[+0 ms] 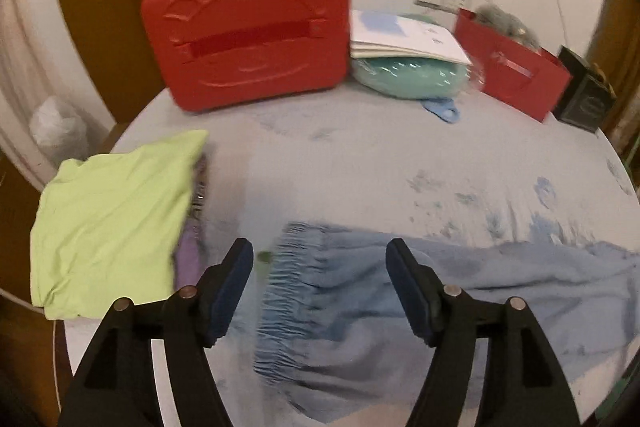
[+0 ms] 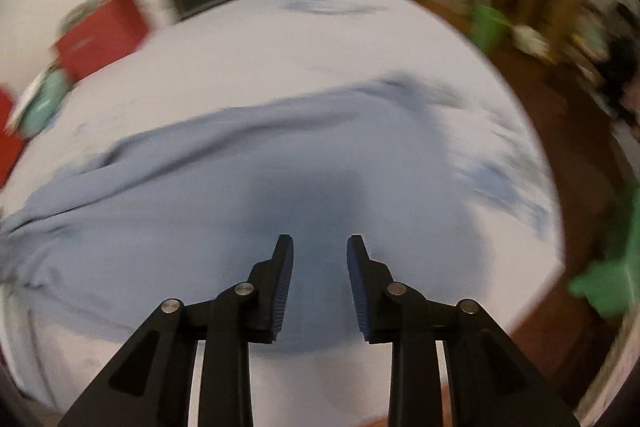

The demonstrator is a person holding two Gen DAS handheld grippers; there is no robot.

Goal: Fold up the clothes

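Light blue trousers point(image 1: 360, 311) lie spread on the pale bedsheet point(image 1: 360, 163), their elastic waistband to the left in the left wrist view. My left gripper point(image 1: 320, 255) is open and empty, hovering over the waistband. In the blurred right wrist view the same blue trousers point(image 2: 180, 187) stretch across the bed. My right gripper point(image 2: 320, 247) is open and empty above the cloth. A folded light green garment point(image 1: 108, 223) lies at the left on top of a purple one point(image 1: 188, 255).
A red bear-embossed case point(image 1: 248, 31) stands at the back of the bed. Beside it are a teal pillow with papers on it point(image 1: 412, 67), a red gift bag point(image 1: 516, 71) and a black box point(image 1: 588, 99). The bed edge and green stools point(image 2: 608, 267) are at the right.
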